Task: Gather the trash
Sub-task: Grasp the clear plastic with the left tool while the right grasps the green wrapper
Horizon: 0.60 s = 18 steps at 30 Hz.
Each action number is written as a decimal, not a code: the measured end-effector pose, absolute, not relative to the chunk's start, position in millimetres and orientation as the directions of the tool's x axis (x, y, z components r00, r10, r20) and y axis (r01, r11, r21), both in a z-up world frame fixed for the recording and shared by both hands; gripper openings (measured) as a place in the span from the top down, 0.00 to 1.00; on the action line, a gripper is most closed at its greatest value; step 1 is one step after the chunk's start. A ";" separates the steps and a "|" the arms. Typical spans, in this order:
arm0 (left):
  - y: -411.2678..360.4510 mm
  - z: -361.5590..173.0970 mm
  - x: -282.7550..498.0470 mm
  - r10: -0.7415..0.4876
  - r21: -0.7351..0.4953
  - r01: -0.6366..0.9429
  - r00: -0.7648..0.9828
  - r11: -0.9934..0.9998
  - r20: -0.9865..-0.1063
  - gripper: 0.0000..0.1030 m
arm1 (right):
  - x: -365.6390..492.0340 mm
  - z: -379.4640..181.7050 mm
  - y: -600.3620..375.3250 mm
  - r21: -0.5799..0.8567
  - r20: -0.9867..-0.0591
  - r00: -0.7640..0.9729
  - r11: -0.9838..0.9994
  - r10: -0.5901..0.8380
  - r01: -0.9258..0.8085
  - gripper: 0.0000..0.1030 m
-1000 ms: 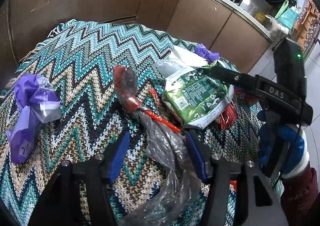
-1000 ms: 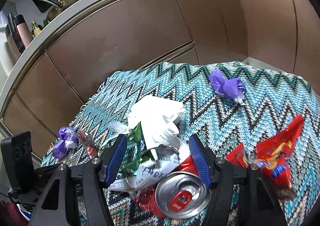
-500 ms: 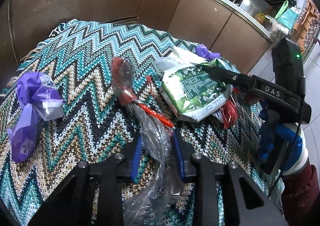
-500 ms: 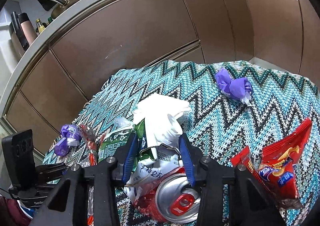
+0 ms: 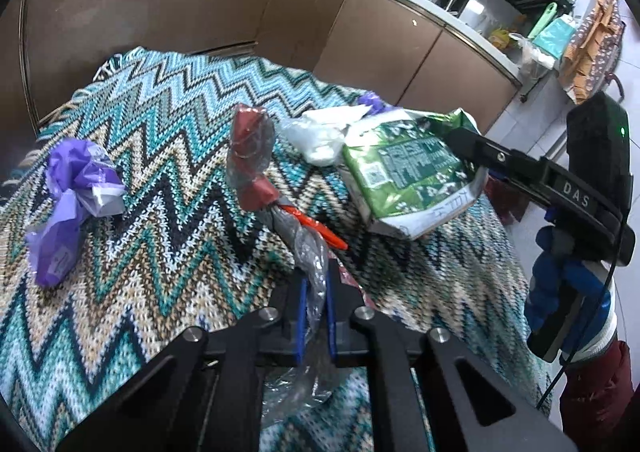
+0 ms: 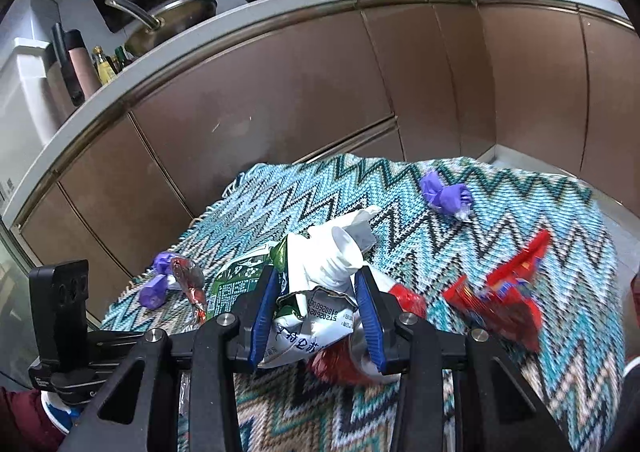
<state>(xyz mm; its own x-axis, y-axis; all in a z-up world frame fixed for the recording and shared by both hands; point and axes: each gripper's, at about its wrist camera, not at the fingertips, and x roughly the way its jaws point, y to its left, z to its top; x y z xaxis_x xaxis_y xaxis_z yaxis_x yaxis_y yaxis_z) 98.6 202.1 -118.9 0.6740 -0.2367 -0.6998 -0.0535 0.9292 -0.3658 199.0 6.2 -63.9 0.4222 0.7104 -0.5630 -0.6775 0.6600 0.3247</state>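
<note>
My left gripper (image 5: pixel 315 276) is shut on a twisted clear plastic wrapper (image 5: pixel 308 252) whose red end (image 5: pixel 250 147) sticks up over the zigzag cloth (image 5: pixel 160 123). An orange strip (image 5: pixel 316 226) lies beside it. My right gripper (image 6: pixel 316 276) is shut on a crumpled green and white bag (image 6: pixel 308 328) with white paper (image 6: pixel 336 256) bunched on top. In the left wrist view that bag (image 5: pixel 408 171) hangs clear of the cloth. A red can (image 6: pixel 340 368) lies under the right jaws.
A purple wrapper (image 5: pixel 72 187) lies at the cloth's left, another purple wrapper (image 6: pixel 448 195) at the far side. A red snack bag (image 6: pixel 504 300) lies to the right. Brown cabinets (image 6: pixel 280 91) and a counter with pans ring the cloth.
Both grippers went from open to shut, the left on the clear wrapper, the right on the green bag. Both have lifted a little, and the bag came up off the cloth.
</note>
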 end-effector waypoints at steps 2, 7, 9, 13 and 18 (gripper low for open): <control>199.8 -111.2 91.2 -0.240 -0.366 -0.043 0.682 0.930 -0.690 0.93 | 188.0 -56.1 -5.2 0.328 -0.548 0.444 0.670 0.709 -0.666 0.64; 190.3 -93.4 76.5 -0.251 -0.362 -0.012 0.697 0.932 -0.672 0.93 | 163.6 -38.3 -40.8 0.323 -0.518 0.507 0.706 0.689 -0.630 0.64; 182.1 -85.5 71.6 -0.259 -0.355 0.009 0.701 0.935 -0.664 0.93 | 154.8 -32.7 -57.9 0.319 -0.507 0.534 0.724 0.676 -0.612 0.64; 157.5 -67.0 68.7 -0.291 -0.343 0.072 0.704 0.937 -0.648 0.93 | 135.5 -22.9 -104.4 0.306 -0.490 0.608 0.777 0.624 -0.551 0.64; 107.4 -47.4 82.5 -0.372 -0.337 0.190 0.676 0.922 -0.636 0.93 | 116.3 -16.7 -176.1 0.282 -0.481 0.708 0.856 0.517 -0.433 0.64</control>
